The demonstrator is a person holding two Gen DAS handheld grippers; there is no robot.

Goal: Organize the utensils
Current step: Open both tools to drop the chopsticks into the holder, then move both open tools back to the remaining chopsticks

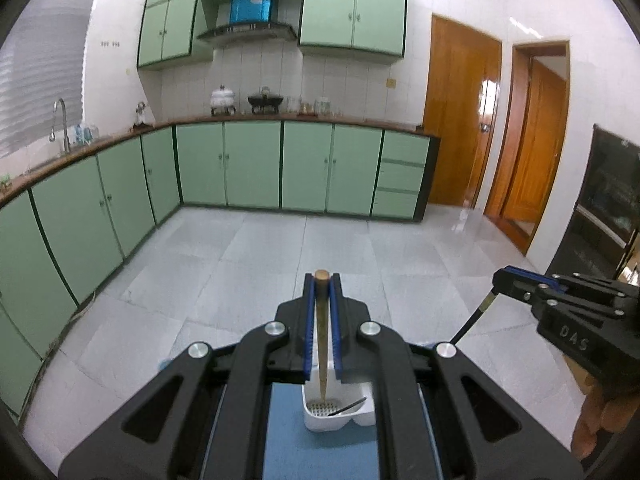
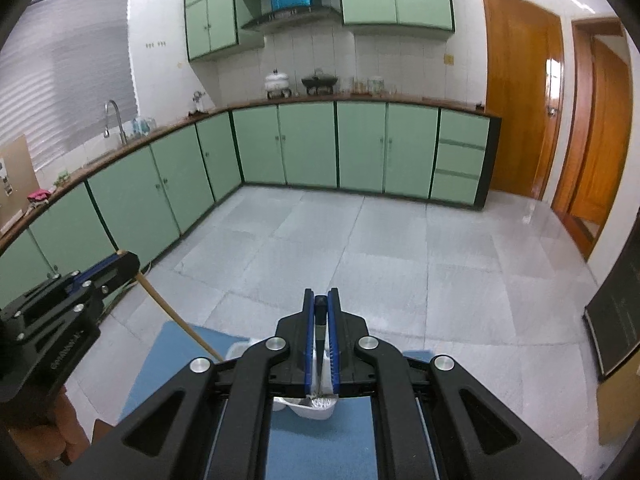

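Observation:
My left gripper (image 1: 322, 280) is shut on a wooden-handled utensil (image 1: 322, 340) that hangs down into a white utensil holder (image 1: 340, 420) on a blue mat (image 1: 320, 456). A dark metal utensil (image 1: 352, 406) lies in the holder's other compartment. My right gripper (image 2: 321, 296) is shut on a black-handled utensil (image 2: 320, 320) whose lower end reaches into the same holder (image 2: 316, 408). Each gripper shows in the other's view: the right gripper (image 1: 500, 280) with its black handle (image 1: 472, 320), the left gripper (image 2: 124, 260) with its wooden handle (image 2: 176, 320).
The mat (image 2: 320, 440) lies on a surface below both grippers. Beyond is a tiled floor (image 1: 280, 260), green cabinets (image 1: 248, 164) along the left and back walls, wooden doors (image 1: 460, 120) at the right, and a dark cabinet (image 1: 608, 208) at the far right.

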